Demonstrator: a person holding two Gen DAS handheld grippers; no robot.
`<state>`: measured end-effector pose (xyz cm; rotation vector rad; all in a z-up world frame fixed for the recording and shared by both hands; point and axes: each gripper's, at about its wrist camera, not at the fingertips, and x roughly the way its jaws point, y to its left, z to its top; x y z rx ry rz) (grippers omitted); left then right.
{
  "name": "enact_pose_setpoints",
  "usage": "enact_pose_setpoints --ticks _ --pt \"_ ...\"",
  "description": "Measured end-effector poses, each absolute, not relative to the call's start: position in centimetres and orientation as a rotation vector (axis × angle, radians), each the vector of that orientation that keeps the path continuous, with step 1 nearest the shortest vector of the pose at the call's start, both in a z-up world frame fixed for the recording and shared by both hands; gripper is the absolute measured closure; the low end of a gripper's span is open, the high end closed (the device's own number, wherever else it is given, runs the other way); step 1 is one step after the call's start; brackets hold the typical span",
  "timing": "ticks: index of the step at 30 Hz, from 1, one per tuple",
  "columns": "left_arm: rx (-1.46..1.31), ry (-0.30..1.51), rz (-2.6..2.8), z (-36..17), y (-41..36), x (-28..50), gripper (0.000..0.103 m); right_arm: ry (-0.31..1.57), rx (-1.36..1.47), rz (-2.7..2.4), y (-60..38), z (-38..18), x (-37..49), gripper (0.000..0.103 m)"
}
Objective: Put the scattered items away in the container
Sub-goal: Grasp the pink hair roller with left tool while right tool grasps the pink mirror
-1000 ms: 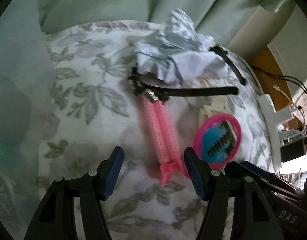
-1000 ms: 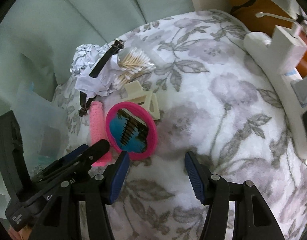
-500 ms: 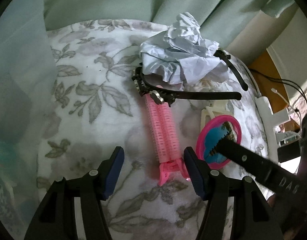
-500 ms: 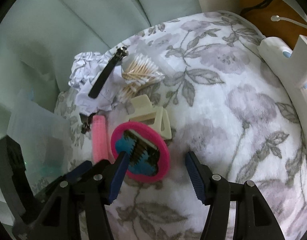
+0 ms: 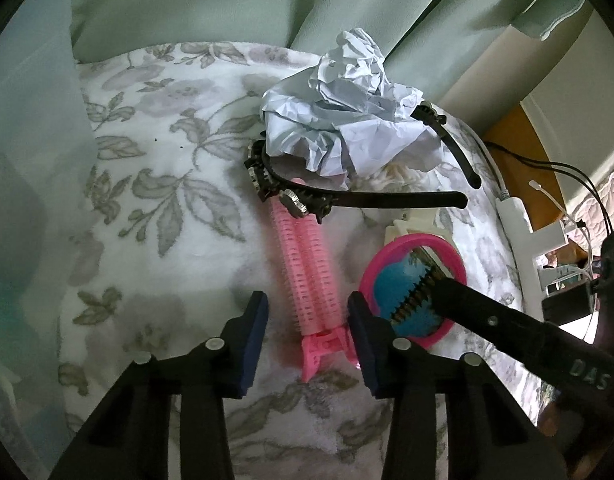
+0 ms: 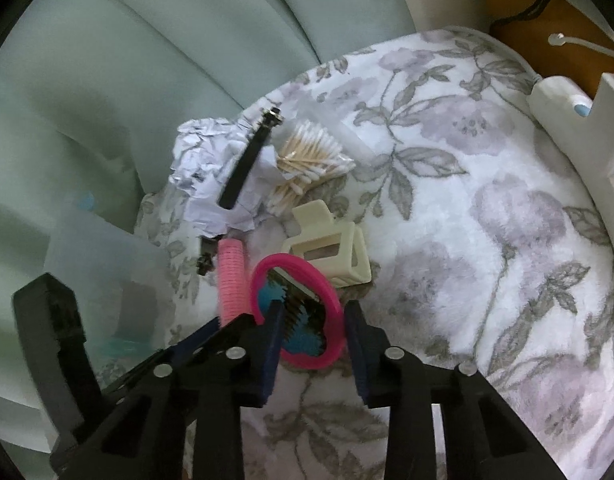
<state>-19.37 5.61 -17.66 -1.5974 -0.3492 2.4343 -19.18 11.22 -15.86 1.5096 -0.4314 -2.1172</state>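
Both claws have been closing for pickups: left gripper, jaws still apart, straddles the pink roller; right gripper pinches the mirror beside the roller.

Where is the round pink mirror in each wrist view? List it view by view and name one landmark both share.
Left wrist view: the round pink mirror lies right of centre, beside the pink hair roller.
Right wrist view: the mirror sits low at centre, between the right tool's fingers.
Shared landmark: the crumpled paper.
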Motion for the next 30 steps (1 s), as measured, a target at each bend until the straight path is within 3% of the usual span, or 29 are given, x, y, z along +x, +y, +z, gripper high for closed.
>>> enact_pose_setpoints --ticks 7,26,30 --pt "-1.601 -0.340 2.433 -17.8 5.2 -19.1 0.061 -0.457 1.478 -2.008 10.4 -15.1 -18.6 0.083" --pt "-1.590 -0.246 2.464 -17.8 6.3 -18.9 0.062 -0.503 1.536 -1.967 9.5 -16.3 -20.0 0.094" --pt "-1.572 -0.245 2.470 -17.7 6.6 -18.8 0.072 -0.493 1.527 -1.971 9.7 -16.0 -19.8 0.096"
